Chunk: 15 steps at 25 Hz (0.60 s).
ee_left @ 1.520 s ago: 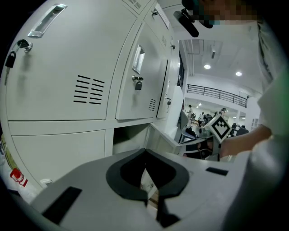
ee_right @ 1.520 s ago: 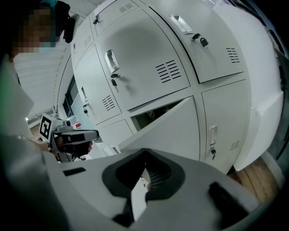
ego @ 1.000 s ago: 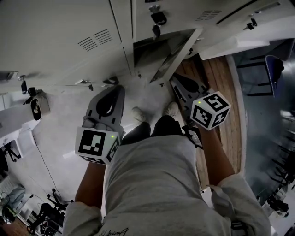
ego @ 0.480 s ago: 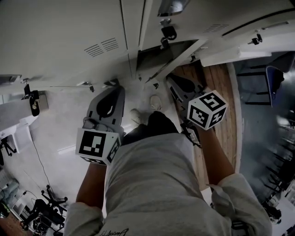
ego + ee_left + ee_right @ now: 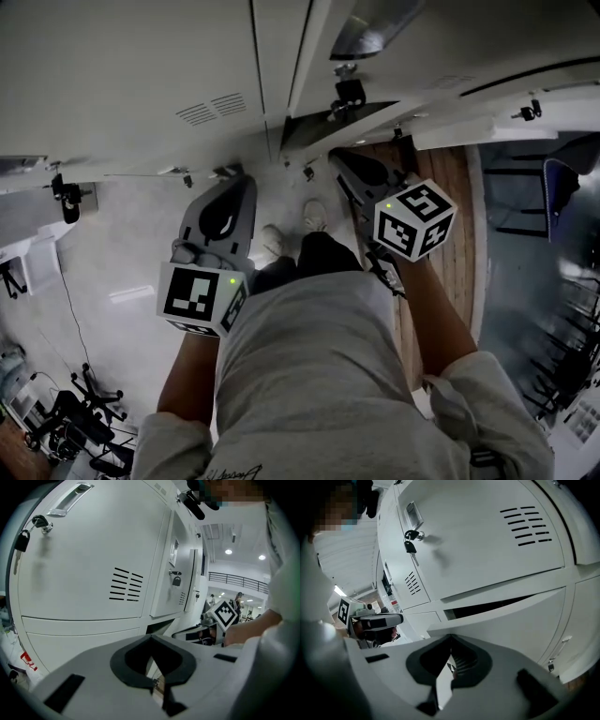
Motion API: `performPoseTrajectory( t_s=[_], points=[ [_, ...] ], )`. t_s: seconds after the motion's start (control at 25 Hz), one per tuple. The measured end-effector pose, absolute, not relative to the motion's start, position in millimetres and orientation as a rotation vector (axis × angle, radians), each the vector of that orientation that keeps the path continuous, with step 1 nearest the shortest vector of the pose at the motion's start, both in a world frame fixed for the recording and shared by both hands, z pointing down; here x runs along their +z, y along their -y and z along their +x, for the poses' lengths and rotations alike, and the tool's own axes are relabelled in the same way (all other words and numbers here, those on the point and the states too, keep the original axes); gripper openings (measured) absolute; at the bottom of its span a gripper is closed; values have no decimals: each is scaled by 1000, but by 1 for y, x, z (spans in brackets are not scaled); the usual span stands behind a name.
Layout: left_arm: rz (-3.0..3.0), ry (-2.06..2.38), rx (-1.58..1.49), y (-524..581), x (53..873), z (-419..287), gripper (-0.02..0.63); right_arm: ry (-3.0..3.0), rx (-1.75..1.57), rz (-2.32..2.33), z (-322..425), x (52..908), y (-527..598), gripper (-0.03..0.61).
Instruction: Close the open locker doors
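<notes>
While upper doors (image 5: 487,541) sit shut, lower locker door (image 5: 511,625) hangs ajar.

- Ajar locker door (image 5: 520,620): compartment behind shows only as a dark slit; contents unreadable.
- Shoes (image 5: 272,244): heels hidden under the person's legs, head view.
- Locker bank (image 5: 141,66): upper part cut by frame top.
- Distant figures (image 5: 239,597), left gripper view: too small to make out.

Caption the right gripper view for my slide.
Shut, empty right gripper facing an ajar lower locker door beneath a keyed door.
</notes>
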<state>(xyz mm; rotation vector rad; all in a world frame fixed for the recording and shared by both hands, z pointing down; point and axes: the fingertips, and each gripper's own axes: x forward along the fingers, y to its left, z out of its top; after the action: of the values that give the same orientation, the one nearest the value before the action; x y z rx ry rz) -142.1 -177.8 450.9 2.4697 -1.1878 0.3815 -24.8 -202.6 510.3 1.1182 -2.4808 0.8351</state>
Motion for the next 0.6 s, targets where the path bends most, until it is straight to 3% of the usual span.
performPoseTrajectory(
  t_s=[0.6],
  points=[
    [2378, 1361, 402, 185, 442, -163, 15, 2512, 827, 1078, -38, 511, 246, 28]
  ],
)
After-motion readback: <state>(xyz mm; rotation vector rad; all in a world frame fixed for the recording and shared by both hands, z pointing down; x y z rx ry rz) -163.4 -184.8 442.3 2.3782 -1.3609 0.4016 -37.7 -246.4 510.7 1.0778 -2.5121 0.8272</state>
